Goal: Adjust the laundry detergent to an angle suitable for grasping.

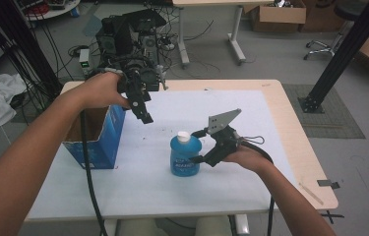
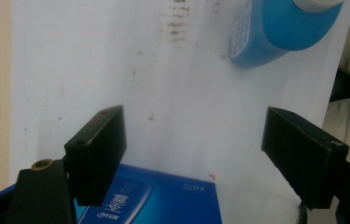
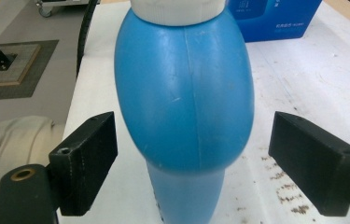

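Mid-table on the white sheet (image 1: 251, 118), the bottle (image 1: 184, 157) stands upright, right of the box (image 1: 101, 140). Right gripper (image 1: 198, 146) is spread, jaws flanking the bottle without touching. Left gripper (image 1: 142, 112) gapes, holding nothing, above the box. Smooth, rounded plastic, probably slippery; grab the narrower waist.

In my right gripper view the bottle (image 3: 184, 107) loses its cap and base past the frame edges. My left gripper view cuts off the bottle's cap end and most of the box (image 2: 154, 200). From above, the bottle's label is too small to read.
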